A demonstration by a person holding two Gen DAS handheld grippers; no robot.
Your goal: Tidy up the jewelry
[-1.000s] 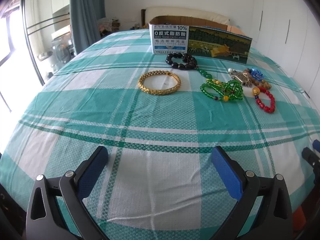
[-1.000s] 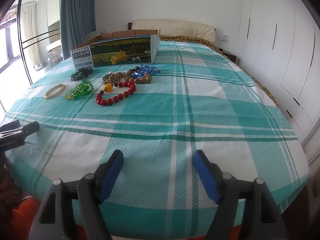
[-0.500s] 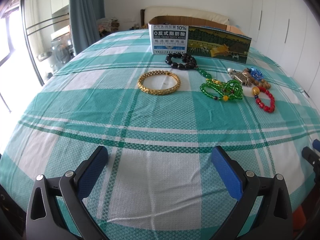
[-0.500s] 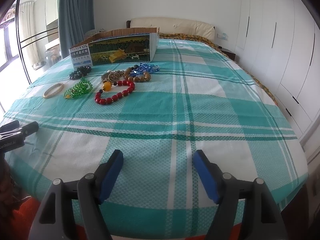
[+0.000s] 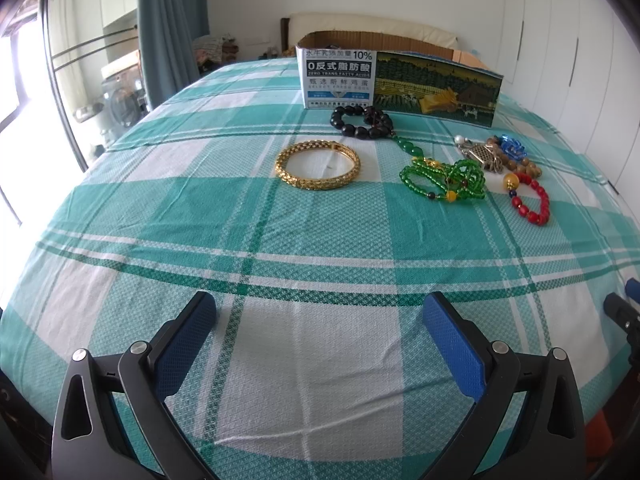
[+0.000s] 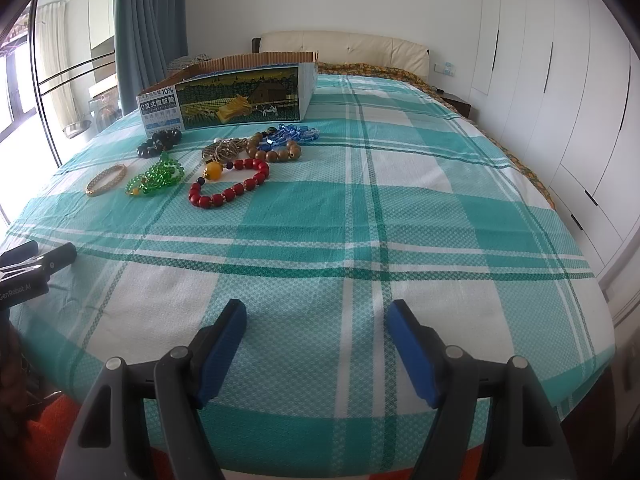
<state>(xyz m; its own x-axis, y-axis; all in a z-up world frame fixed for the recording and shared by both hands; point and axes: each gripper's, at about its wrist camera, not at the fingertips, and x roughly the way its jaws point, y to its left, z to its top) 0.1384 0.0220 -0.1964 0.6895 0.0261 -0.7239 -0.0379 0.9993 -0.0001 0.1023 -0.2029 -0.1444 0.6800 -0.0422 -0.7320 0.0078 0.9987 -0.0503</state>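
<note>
Several pieces of jewelry lie on the plaid bed in front of an open cardboard box: a gold bangle, a black bead bracelet, green beads, a red bead bracelet, a metal chain piece, brown beads and blue beads. My left gripper is open and empty over the near bed edge. My right gripper is open and empty, also near the front edge.
The green and white plaid bedspread covers the bed. A headboard stands at the far end. White wardrobes line the right wall. A curtain and window are on the left. The left gripper shows at the left edge of the right wrist view.
Both views have shifted only slightly; the right wrist view has drifted a little to the right. No jewelry has moved and both grippers stay open.
</note>
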